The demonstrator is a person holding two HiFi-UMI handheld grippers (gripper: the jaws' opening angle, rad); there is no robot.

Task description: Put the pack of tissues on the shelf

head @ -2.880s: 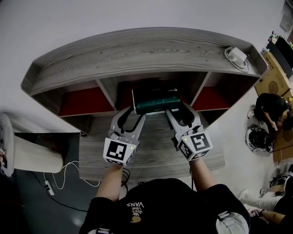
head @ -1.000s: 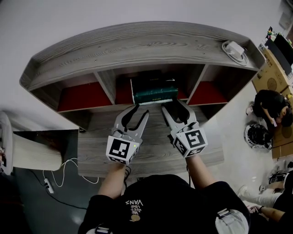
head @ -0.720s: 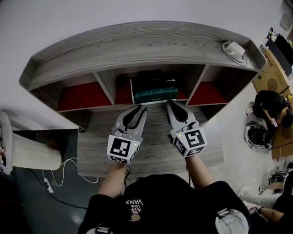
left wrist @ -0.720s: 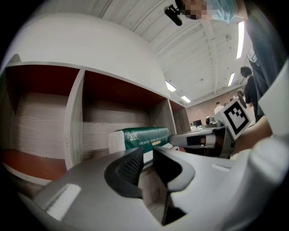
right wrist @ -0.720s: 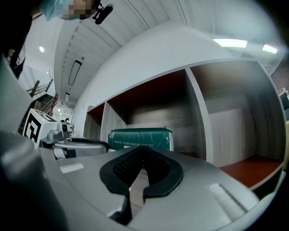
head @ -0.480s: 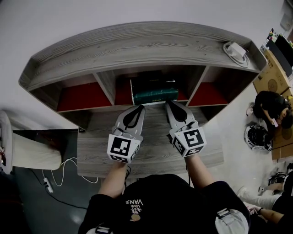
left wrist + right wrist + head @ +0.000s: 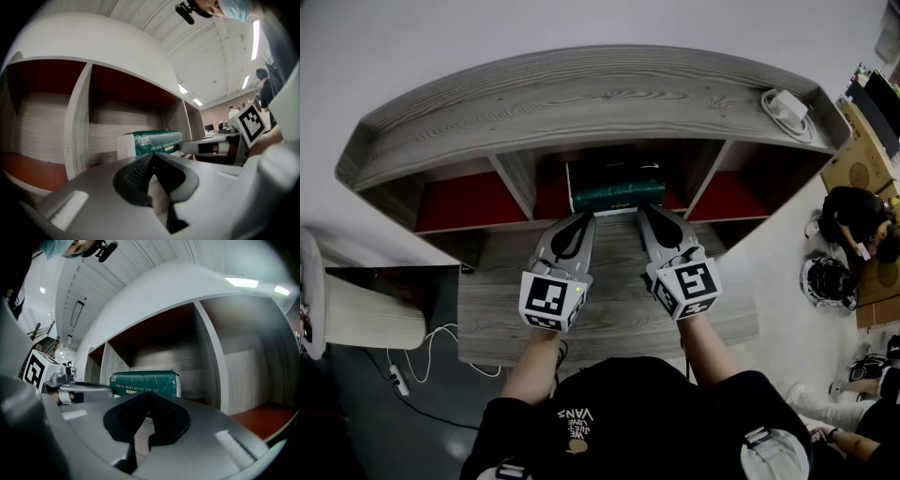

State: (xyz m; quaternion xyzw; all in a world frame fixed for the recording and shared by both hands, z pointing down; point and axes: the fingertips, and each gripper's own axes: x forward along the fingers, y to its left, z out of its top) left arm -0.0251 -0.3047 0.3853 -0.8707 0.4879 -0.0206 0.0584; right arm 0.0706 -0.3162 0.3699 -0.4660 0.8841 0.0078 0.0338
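Note:
The green pack of tissues (image 7: 619,194) lies on its side in the middle compartment of the grey wooden shelf (image 7: 581,103). It also shows straight ahead as the green pack (image 7: 154,140) in the left gripper view and the green pack (image 7: 143,382) in the right gripper view. My left gripper (image 7: 584,218) is shut and empty, its tips just short of the pack's left end. My right gripper (image 7: 645,210) is shut and empty too, just short of the pack's right end. Both hover over the wooden ledge (image 7: 609,319) in front of the shelf. Neither touches the pack.
The side compartments have red floors (image 7: 469,202), and upright dividers (image 7: 514,183) flank the middle one. A white charger with its cable (image 7: 785,112) lies on the shelf top at right. A seated person (image 7: 858,225), a helmet (image 7: 830,281) and cardboard boxes (image 7: 862,159) are on the floor at right.
Both grippers have let go of the pack, drawn back a little from the shelf and closed their jaws. The pack stays in the middle compartment.

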